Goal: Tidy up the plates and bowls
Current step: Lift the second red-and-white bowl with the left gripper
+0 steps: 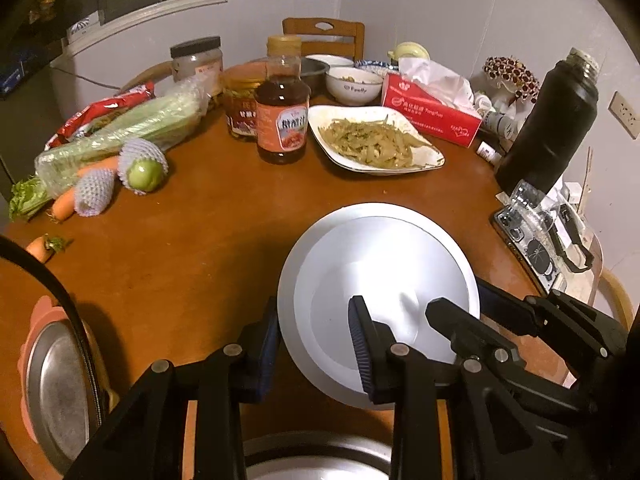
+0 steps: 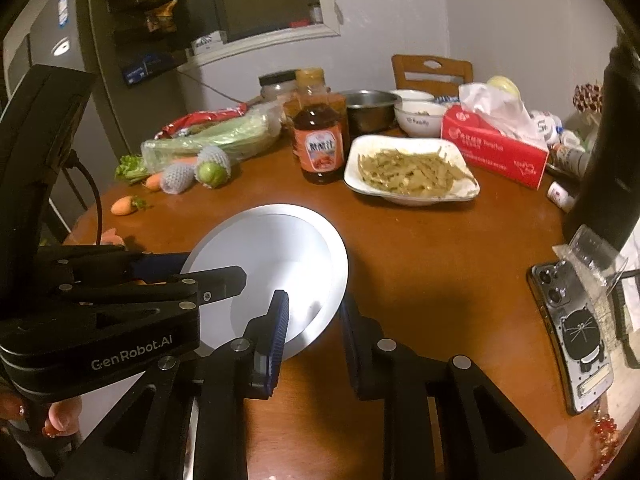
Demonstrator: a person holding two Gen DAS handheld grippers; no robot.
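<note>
Both claws straddle opposite rims of the plate (image 1: 376, 264); left claw (image 1: 316, 340) and right claw (image 2: 314, 328) gape, sharing its weight off the worktop (image 1: 200, 240).

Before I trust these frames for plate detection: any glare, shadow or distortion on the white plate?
Left wrist: bright glare washes out the plate centre; fisheye bends the table edge. Right wrist: the plate is evenly lit, with dark claw shadows on the table.
</note>
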